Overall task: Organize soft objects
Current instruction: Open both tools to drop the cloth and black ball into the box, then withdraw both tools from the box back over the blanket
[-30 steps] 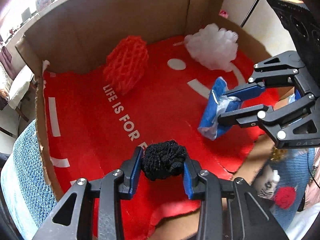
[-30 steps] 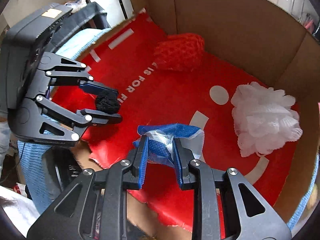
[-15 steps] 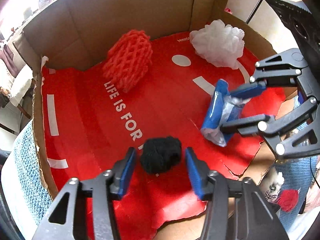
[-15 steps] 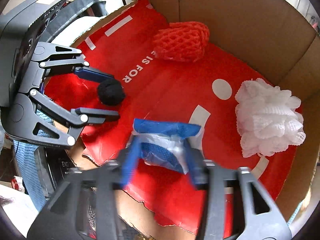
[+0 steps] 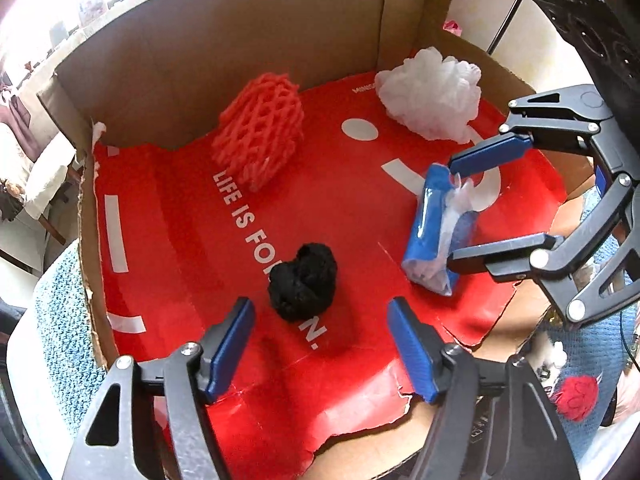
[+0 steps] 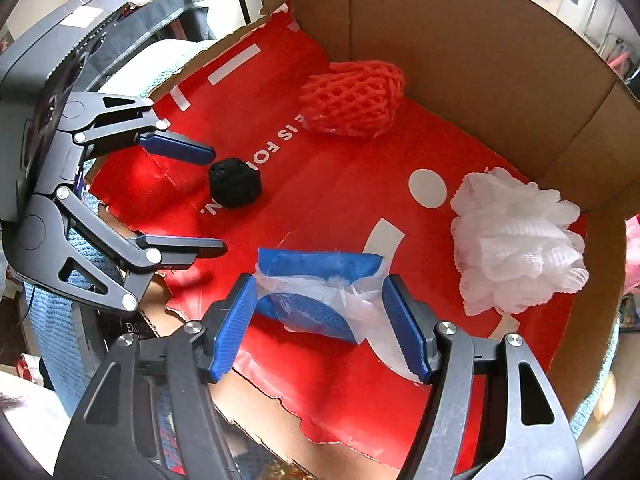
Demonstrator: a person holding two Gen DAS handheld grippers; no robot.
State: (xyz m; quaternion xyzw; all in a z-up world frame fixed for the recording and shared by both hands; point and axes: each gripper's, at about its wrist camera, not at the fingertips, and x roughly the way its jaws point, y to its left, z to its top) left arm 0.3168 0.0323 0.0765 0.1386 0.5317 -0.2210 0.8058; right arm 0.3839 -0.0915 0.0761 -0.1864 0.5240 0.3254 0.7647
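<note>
A black knitted ball [image 5: 303, 281] lies on the red floor of the cardboard box [image 5: 224, 40], just ahead of my open, empty left gripper [image 5: 320, 312]; it also shows in the right wrist view [image 6: 235, 182]. A blue and white plastic pack [image 6: 320, 292] lies on the floor between the fingers of my open right gripper [image 6: 320, 300], and it shows in the left wrist view [image 5: 438, 228]. A red foam net [image 5: 260, 132] and a white mesh puff [image 5: 432, 92] sit near the box's back wall.
The box has tall brown walls at the back and left, and a torn red front edge [image 5: 360, 432]. A blue knitted cloth [image 5: 60, 320] lies under the box. The left gripper [image 6: 200, 200] shows at the left of the right wrist view.
Both grippers opened. The left let go of the black ball and the right let go of the blue pack; both objects now rest on the box floor. Both grippers drew back slightly.
</note>
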